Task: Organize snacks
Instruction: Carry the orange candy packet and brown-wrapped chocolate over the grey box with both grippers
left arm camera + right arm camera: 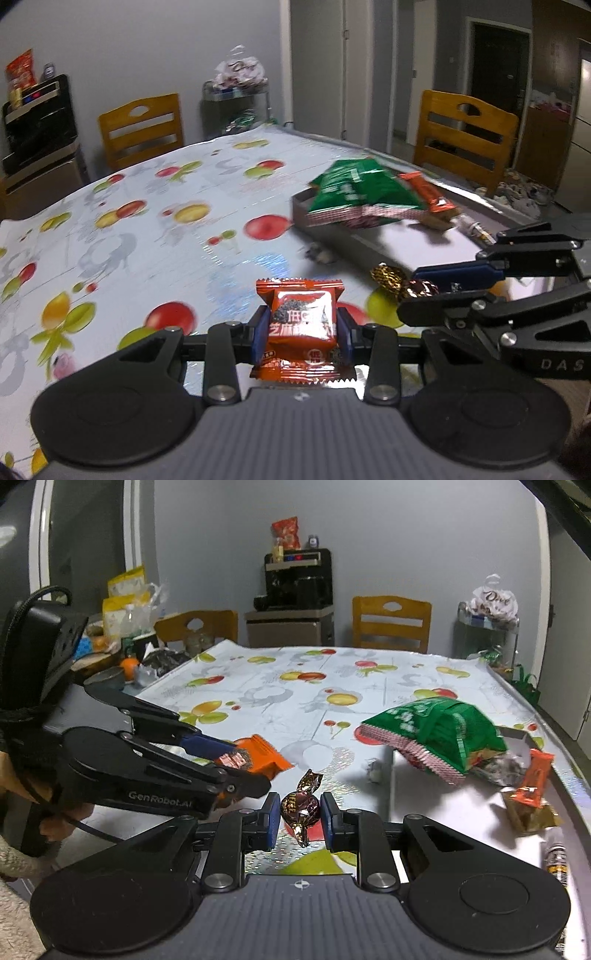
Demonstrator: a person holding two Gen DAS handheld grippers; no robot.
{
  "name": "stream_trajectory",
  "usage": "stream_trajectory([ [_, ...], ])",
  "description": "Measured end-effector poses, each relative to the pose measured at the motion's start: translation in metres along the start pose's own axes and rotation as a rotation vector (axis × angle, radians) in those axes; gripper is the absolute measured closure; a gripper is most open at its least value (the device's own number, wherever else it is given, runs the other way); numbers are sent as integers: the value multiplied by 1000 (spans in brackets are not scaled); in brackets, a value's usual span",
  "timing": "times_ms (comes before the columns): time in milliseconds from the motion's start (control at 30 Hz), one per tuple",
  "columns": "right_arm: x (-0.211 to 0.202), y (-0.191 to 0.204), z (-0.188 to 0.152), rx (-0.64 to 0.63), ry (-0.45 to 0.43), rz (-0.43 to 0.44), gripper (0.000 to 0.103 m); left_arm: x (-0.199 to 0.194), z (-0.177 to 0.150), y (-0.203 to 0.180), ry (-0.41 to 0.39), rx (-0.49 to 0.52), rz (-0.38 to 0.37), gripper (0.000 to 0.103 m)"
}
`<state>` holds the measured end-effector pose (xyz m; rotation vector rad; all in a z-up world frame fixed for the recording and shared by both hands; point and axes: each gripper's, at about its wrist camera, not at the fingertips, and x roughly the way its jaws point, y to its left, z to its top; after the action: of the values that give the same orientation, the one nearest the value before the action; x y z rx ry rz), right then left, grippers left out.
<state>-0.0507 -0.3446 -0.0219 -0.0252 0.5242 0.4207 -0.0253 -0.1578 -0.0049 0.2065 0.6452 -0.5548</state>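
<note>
Two grippers show in the left wrist view, both held above the fruit-print tablecloth [155,206]. The left gripper [301,332] has its blue pads pinching an orange snack packet [301,325], which stands upright between them, clear of the cloth. Just right of that packet, the right gripper [417,286] comes in from the frame's edge, its jaws pressed on a brown-and-gold wrapped candy [402,284]. Beyond the candy lies a grey tray [369,243], holding a green snack bag [362,192] and an orange bar [428,195] just right of the bag. Wooden chairs stand past the table's far edge.

In the right wrist view, the right gripper [300,818] clamps the wrapped candy [301,806] between its pads, twisted ends sticking up and down (the wrapper is crinkled and glossy). Just left of the candy, the left gripper [236,760] grips the orange packet [258,758] at its near end. Right of the candy sits the tray [391,775]; the green bag [439,734] overhangs its near-left corner, and the orange bar [535,775] lies further right.
</note>
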Motion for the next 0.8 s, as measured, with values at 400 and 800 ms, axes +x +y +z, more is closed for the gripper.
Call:
stream_trajectory([
  [400,-34,-55,-3,87,-68,-83,78,14,30,-39,-5,68,-100,67],
  [800,-61,-105,-16,164,-104,-213,78,30,52,-83,-22,174,-188,67],
])
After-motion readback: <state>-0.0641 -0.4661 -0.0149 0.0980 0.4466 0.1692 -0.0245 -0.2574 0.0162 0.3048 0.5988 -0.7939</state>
